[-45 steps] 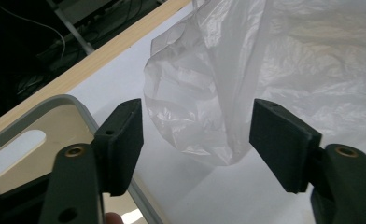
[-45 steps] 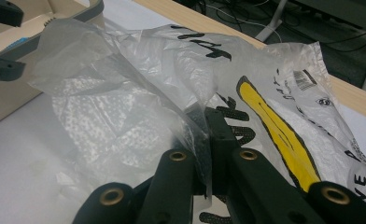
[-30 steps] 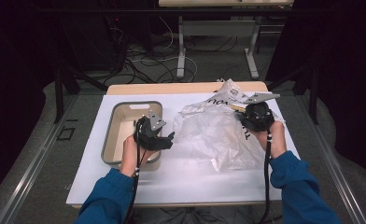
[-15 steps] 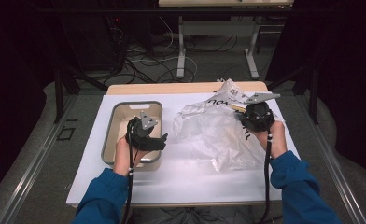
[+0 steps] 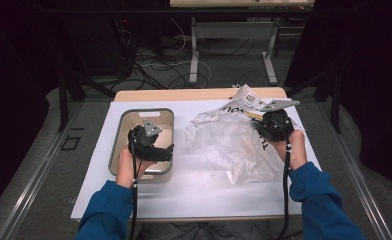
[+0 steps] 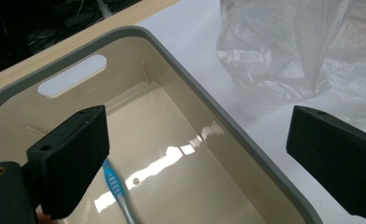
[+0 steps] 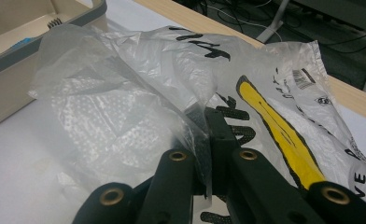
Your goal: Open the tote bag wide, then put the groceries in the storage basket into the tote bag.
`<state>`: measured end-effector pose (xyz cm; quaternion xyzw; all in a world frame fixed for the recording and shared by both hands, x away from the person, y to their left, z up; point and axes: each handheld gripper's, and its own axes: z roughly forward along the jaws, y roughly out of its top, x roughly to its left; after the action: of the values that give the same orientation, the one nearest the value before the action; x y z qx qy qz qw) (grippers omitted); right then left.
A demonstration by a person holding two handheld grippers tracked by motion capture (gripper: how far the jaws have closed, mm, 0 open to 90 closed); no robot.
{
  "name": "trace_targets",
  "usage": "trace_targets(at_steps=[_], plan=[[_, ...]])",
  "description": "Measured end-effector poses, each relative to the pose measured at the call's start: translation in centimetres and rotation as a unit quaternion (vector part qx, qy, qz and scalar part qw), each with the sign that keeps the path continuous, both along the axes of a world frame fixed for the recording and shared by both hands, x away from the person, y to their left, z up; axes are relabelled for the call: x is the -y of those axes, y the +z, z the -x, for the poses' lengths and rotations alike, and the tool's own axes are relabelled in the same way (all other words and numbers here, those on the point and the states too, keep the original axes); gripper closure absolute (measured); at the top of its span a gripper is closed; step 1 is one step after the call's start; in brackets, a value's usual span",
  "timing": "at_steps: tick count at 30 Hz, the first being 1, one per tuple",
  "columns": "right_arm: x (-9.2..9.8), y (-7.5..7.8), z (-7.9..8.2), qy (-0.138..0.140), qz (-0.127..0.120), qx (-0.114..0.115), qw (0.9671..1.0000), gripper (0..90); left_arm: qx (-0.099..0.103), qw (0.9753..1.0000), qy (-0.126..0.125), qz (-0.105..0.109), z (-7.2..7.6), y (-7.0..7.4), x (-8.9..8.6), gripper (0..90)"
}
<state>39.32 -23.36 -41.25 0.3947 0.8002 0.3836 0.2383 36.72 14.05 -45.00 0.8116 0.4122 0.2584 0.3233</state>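
Note:
A clear plastic bag with black and yellow print lies crumpled on the white table cover, right of centre. My right gripper is shut on its right edge, the film pinched between the jaws. A beige tray with a grey rim stands at the left. My left gripper hovers over the tray's right side, its jaws wide open with nothing between them. A blue toothbrush lies on the tray floor. The bag sits just beyond the tray rim.
The white cover is bare in front of the bag and tray. A strip of wooden table edge runs along the back. Beyond it are table legs and cables on the floor.
My left gripper has drawn left, away from the bag, and now hangs over the tray. The right gripper and the bag have stayed put.

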Motion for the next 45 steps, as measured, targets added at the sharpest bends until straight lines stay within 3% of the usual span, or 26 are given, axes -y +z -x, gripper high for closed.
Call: trace_targets(at_steps=[9, 11, 12, 13, 15, 17, 26, 45], plan=[[0.0, 0.0, 0.0, 0.002, 0.001, -0.001, 1.0, 90.0, -0.004, 0.9999, 0.011, 0.002, -0.1, 0.2, -0.7, 4.1], [-0.1, 0.1, 0.1, 0.002, 0.0, -0.001, 1.0, 90.0, -0.003, 0.9999, 0.015, -0.006, -0.2, 0.3, -0.9, 4.0], [-0.1, 0.0, 0.1, 0.001, 0.0, 0.0, 1.0, 90.0, -0.005, 0.9999, 0.014, 0.001, -0.2, 0.2, -0.9, 4.0], [-0.1, 0.0, 0.1, 0.001, -0.001, 0.001, 1.0, 90.0, -0.003, 0.9999, 0.015, -0.007, -0.2, 0.3, -1.0, 4.0], [-0.1, 0.0, 0.0, 0.004, -0.002, 0.0, 1.0, 90.0, -0.006, 0.9998, 0.018, 0.003, -0.3, 0.2, -1.1, 4.1], [-0.1, 0.0, 0.1, 0.004, -0.002, -0.001, 1.0, 90.0, -0.01, 0.9997, 0.02, -0.005, -0.5, 0.2, -1.4, 4.1], [-0.2, 0.0, 0.0, 0.003, -0.002, 0.0, 1.0, 90.0, -0.022, 0.9991, 0.036, 0.0, -1.1, -0.4, -2.3, 4.1], [-0.3, -0.1, 0.0, 0.006, 0.0, 0.001, 1.0, 90.0, -0.051, 0.9953, 0.082, -0.009, -3.5, -2.0, -4.5, 5.3]])
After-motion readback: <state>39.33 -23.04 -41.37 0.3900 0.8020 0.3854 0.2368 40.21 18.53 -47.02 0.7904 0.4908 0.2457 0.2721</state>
